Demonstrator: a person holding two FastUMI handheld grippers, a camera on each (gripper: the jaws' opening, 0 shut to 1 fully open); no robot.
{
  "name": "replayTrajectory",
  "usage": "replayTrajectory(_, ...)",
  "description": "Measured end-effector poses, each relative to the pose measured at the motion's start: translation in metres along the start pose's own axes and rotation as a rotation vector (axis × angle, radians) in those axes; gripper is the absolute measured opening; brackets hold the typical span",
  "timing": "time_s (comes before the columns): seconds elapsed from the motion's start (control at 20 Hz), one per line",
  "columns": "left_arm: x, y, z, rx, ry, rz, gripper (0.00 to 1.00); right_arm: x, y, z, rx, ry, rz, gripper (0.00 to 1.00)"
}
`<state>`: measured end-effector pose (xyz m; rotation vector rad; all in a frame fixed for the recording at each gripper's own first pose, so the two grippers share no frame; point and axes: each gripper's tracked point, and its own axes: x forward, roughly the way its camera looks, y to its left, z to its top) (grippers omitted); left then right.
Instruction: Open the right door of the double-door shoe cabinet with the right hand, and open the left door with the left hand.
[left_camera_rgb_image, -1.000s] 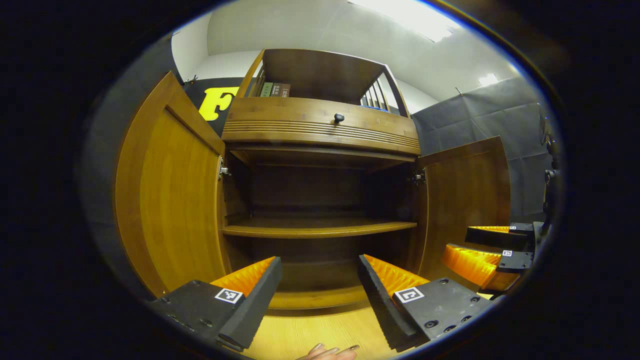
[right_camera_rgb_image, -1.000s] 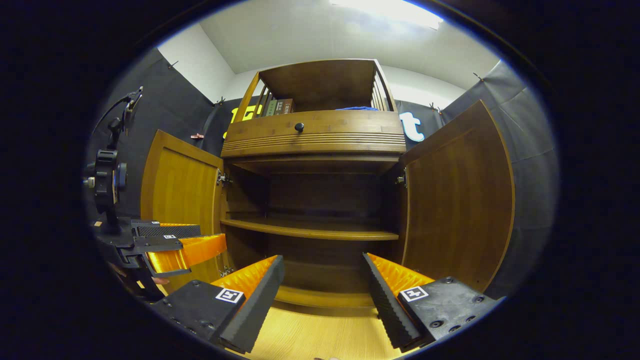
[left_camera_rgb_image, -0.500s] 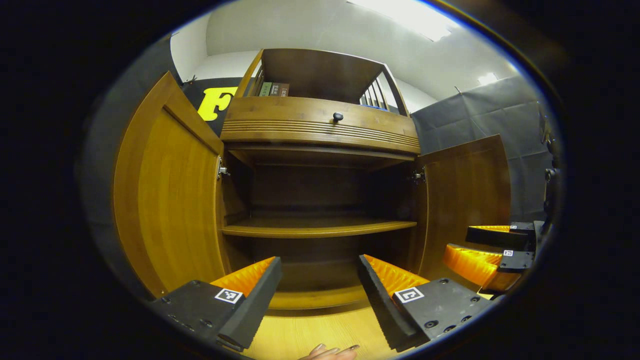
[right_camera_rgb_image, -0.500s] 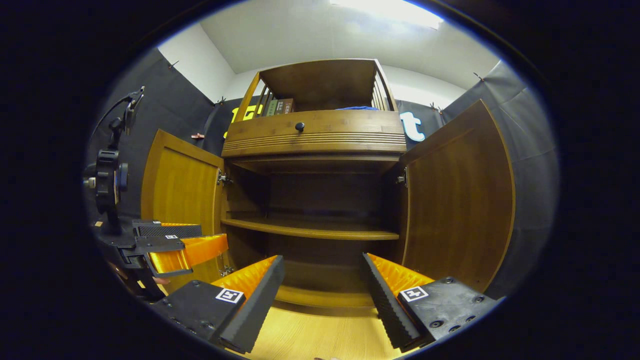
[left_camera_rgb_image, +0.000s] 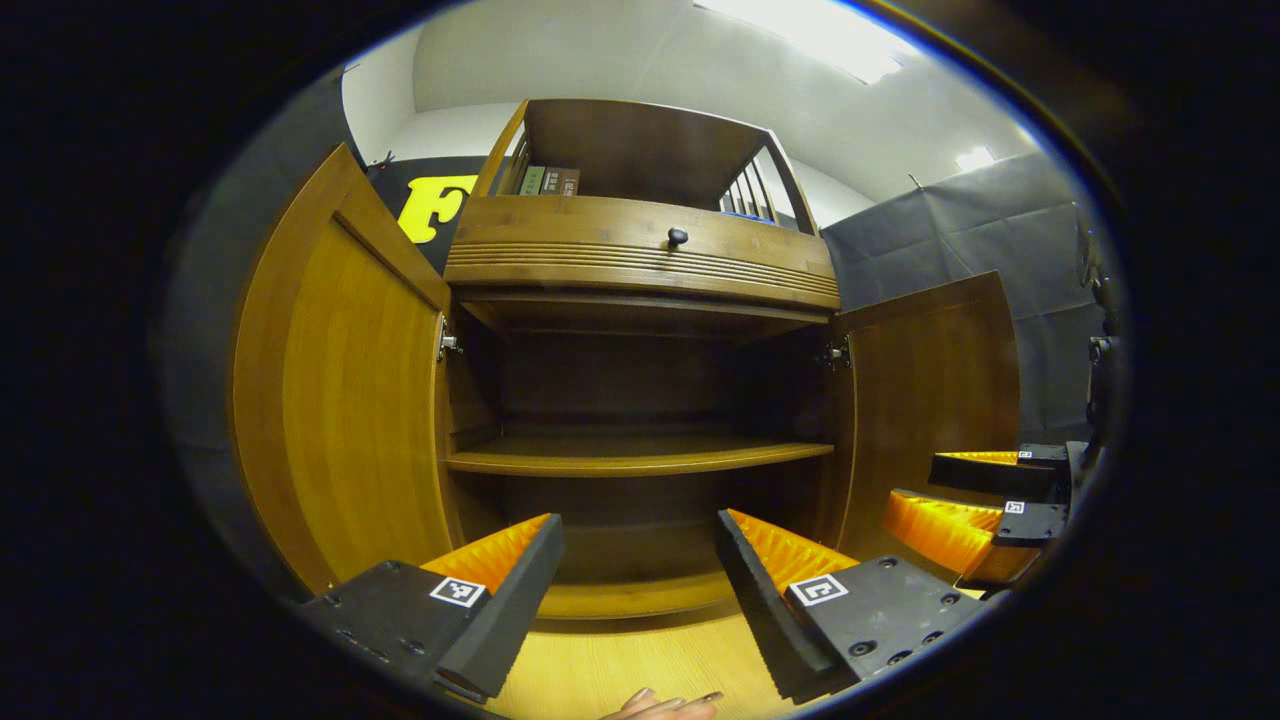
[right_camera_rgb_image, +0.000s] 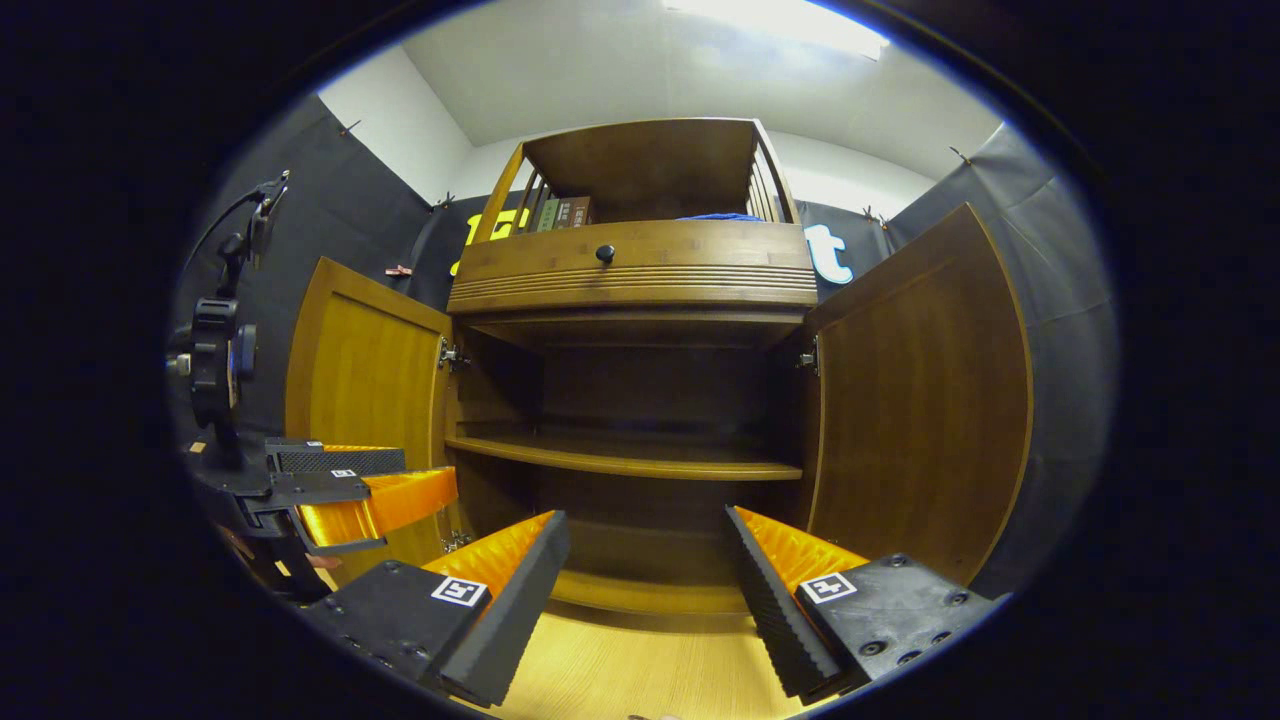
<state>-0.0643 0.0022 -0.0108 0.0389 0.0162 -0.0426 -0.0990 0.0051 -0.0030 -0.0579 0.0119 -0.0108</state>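
With both warm-brown wooden doors of the shoe cabinet (left_camera_rgb_image: 640, 290) swung wide, I judge the opening work to be done, and the step in hand to be a clean withdrawal. To do it well I would draw each gripper straight back along its own line, keeping clear of the door edges, so that neither door gets nudged back toward closing.

My left gripper (left_camera_rgb_image: 640, 570) has its fingers spread apart, holding nothing; the dark interior and the cabinet's lower front edge show between them. The left door (left_camera_rgb_image: 340, 400) stands to the left of that gripper, close beside the left finger (left_camera_rgb_image: 500, 585) but apart from it as far as I can tell. My right gripper (right_camera_rgb_image: 648, 570) is likewise spread and empty, with the right door (right_camera_rgb_image: 915, 400) rising just beyond its right finger (right_camera_rgb_image: 790, 580), not touching it.

From the left gripper view, the right gripper (left_camera_rgb_image: 965, 505) sits low before the right door (left_camera_rgb_image: 930, 400); from the right gripper view, the left gripper (right_camera_rgb_image: 350, 490) sits low in front of the left door (right_camera_rgb_image: 365, 390). Whether either one touches its door I cannot tell.

Inside, a curved middle shelf (right_camera_rgb_image: 620, 460) sits bare. Above the doors runs a ribbed wooden drawer front with a small dark round knob (left_camera_rgb_image: 677, 236). Pale wooden flooring (right_camera_rgb_image: 620, 670) lies beneath the fingers.
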Motion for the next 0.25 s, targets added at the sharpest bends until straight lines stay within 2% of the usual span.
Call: replayTrajectory(0.25,-0.0007,-0.0011,0.0002,0.000,-0.003,-0.009,0.93,-0.0011,0.0002,0.0026,-0.006,-0.009,-0.002,0.98)
